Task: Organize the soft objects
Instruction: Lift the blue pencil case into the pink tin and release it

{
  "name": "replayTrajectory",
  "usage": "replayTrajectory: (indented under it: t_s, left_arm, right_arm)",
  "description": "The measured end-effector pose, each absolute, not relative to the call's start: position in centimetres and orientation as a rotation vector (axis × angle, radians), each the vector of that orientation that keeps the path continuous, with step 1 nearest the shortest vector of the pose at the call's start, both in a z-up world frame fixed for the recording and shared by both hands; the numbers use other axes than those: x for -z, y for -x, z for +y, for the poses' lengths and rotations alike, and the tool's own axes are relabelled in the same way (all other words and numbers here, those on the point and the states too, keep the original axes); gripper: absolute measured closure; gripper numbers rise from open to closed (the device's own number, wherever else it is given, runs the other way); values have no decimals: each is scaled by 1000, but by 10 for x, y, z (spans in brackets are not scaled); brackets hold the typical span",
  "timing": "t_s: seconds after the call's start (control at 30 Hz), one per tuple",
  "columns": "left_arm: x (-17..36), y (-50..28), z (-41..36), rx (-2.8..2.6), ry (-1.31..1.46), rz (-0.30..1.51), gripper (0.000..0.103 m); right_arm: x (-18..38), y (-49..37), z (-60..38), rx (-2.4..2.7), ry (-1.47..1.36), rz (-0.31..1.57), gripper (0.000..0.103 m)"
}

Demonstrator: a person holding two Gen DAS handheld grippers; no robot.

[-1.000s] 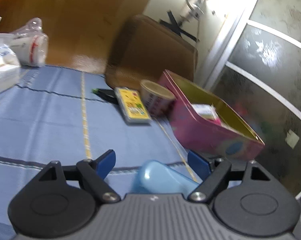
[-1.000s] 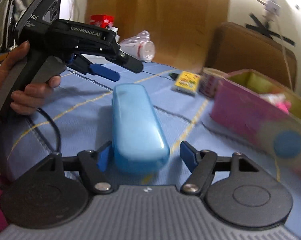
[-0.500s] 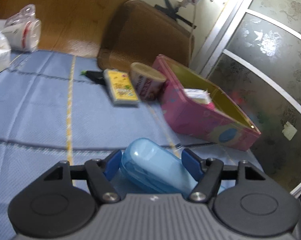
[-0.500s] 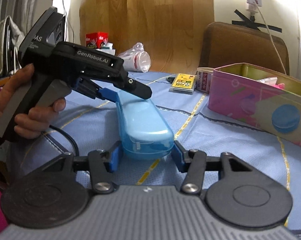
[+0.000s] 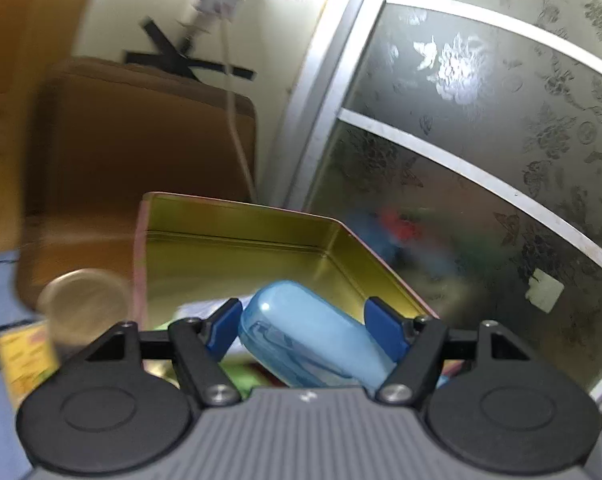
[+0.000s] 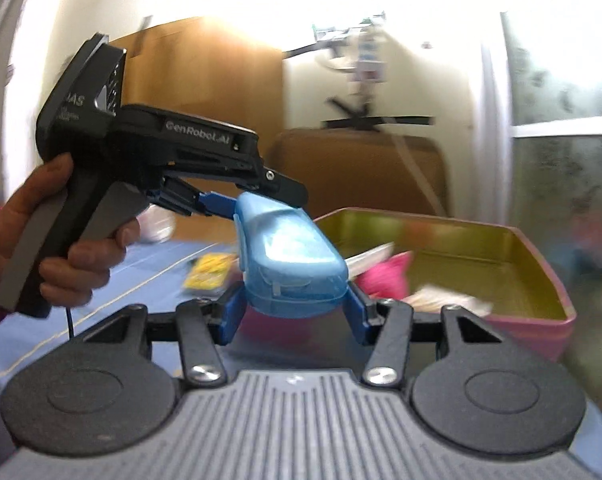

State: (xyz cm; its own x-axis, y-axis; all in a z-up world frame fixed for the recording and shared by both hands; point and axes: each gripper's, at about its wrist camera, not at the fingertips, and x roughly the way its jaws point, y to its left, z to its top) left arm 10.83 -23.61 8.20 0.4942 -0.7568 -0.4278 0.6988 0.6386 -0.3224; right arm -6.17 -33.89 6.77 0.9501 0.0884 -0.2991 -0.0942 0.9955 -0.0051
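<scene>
Blue case [image 6: 291, 264] clamped at both ends, left gripper [image 6: 237, 204] far end, right gripper [image 6: 293, 312] near end, carried above counter toward pink tin [image 6: 533, 320]. Keep case level, probably lower inside before opening together.

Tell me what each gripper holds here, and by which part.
Both hold the same blue case: the right gripper clamps its near end, the left gripper the far end, above the tin.
</scene>
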Motion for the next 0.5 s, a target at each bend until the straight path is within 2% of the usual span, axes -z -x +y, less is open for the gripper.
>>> replayTrajectory:
  t_s: [0.3, 0.4, 0.47, 0.5]
  left_arm:
    - [-61, -167, -329, 843, 24, 718, 32]
    - [-58, -176, -345, 796, -41, 730, 22]
    - [-60, -175, -347, 761, -58, 700, 6]
    - [-62, -174, -346, 751, -58, 682, 6]
  right_arm:
    - [-66, 21, -384, 47, 7, 348, 48]
    - [-61, -2, -390, 79, 27, 385, 48]
    - [-59, -12, -392, 87, 19, 395, 47]
    - [-58, -16, -392, 87, 16, 402, 47]
